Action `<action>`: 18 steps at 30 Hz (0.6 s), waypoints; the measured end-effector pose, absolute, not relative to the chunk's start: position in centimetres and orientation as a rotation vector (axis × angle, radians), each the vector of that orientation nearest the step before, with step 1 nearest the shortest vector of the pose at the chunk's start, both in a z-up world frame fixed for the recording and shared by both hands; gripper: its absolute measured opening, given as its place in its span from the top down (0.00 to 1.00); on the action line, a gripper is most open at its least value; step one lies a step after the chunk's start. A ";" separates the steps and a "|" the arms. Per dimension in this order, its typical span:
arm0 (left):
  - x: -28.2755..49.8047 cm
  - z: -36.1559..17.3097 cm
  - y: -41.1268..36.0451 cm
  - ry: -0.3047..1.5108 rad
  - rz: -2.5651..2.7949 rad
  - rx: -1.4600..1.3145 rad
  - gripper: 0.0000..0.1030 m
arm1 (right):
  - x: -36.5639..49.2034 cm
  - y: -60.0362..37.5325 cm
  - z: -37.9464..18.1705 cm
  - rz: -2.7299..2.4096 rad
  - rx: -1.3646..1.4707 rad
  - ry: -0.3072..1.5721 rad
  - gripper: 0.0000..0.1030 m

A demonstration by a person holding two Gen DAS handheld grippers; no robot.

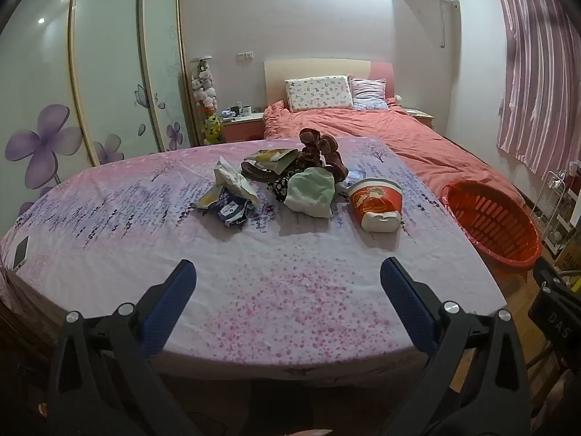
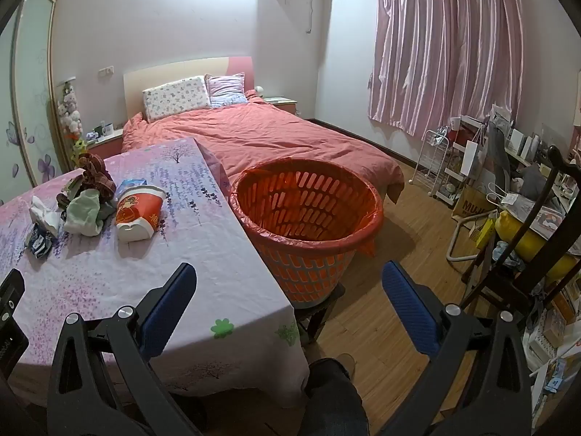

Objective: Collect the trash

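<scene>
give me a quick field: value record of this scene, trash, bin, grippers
surface: table under a pink and purple floral cloth
trash pile: red paper cup on its side, dark blue wrapper, white crumpled bag, yellow packet
other items in pile: green cloth, dark red plaid fabric
bin: orange basket with a red liner, beside the table's right edge, nothing visible inside
left gripper: open, holding nothing, short of the pile
right gripper: open, holding nothing

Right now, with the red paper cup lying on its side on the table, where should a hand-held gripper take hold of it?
Grip the red paper cup across its tapered red wall, coming from above. It lies tipped, its white lid end toward the camera, so both sides look exposed. The right hand-held gripper is open and probably nearer.
</scene>
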State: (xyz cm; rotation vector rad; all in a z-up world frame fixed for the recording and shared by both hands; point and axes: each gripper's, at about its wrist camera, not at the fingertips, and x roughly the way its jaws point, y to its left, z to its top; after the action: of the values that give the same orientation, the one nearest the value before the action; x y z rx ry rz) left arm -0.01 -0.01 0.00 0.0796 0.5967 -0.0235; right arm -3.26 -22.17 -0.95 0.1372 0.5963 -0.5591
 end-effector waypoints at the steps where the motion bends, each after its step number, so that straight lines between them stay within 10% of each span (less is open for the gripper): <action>1: 0.0 0.0 0.0 0.598 -0.024 0.079 0.03 | -3.3 -22.2 -0.9 -0.559 0.136 0.596 0.02; 18: 0.0 0.0 0.0 0.599 -0.025 0.074 0.03 | -3.2 -22.1 -0.9 -0.560 0.135 0.594 0.02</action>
State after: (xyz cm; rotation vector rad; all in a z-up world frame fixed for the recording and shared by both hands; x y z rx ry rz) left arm 0.00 0.01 0.00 0.0745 0.5990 -0.0251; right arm -3.21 -22.06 -0.93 0.1350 0.5942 -0.5596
